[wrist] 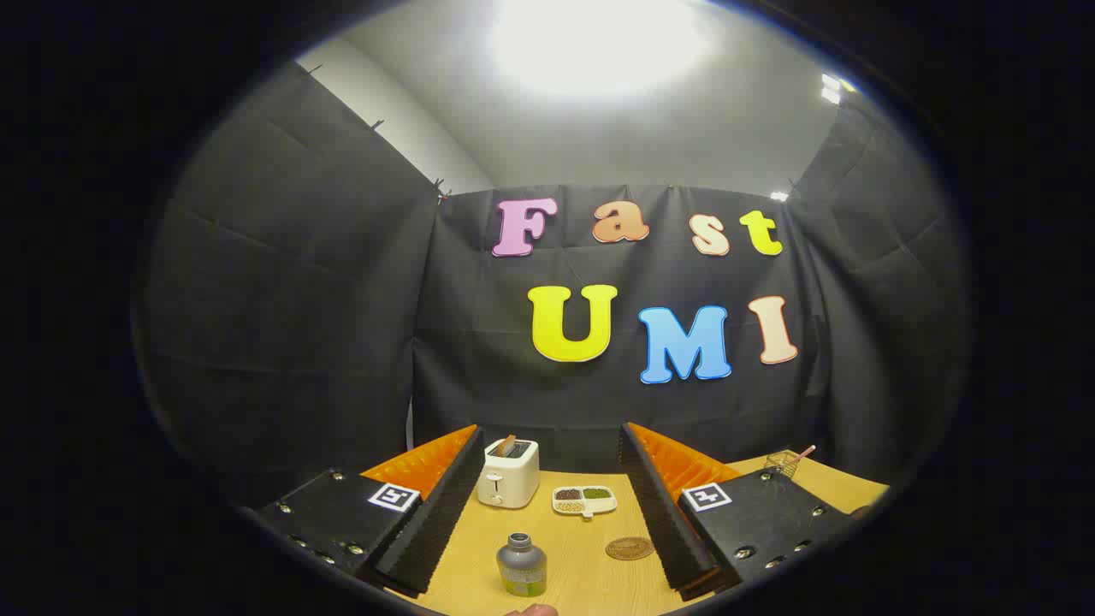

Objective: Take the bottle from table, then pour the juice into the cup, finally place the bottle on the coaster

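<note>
Two fingers of my gripper [547, 513] stand wide apart, holding nothing; the bottle [521, 565] stands between them, the round coaster [630, 548] beside it.

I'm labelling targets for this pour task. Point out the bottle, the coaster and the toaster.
bottle [521, 565], gripper view, on its grey body, between the open jaws.
coaster [630, 548], gripper view, on its round top face.
toaster [508, 477], gripper view, on its white front.

gripper view — rides above fingers [457, 505] | faces forward, level | table [582, 547] near
</note>
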Motion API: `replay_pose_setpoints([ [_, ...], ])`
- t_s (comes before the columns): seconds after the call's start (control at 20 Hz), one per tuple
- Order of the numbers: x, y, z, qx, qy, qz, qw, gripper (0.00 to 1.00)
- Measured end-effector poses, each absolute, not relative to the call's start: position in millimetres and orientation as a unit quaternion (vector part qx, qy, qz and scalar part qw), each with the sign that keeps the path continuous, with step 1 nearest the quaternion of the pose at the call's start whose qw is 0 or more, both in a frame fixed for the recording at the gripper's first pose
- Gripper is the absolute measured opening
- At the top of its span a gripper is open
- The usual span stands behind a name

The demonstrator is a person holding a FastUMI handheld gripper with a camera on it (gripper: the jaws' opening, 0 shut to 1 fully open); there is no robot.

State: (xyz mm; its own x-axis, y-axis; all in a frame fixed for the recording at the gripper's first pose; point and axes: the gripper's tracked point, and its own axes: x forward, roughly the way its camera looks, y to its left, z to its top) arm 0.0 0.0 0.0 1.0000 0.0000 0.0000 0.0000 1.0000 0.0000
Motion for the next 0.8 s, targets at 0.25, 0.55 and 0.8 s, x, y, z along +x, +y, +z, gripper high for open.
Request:
replay_pose_setpoints([
  [0.25, -3.5, 7.2, -5.2, -0.012, 0.001, 0.006, 1.0, 0.96],
  [0.55, 4.2, 17.3, -17.5, -0.02, 0.011, 0.017, 1.0, 0.96],
  [0.8, 15.6, 24.1, -25.7, -0.003, 0.014, 0.022, 1.0, 0.96],
])
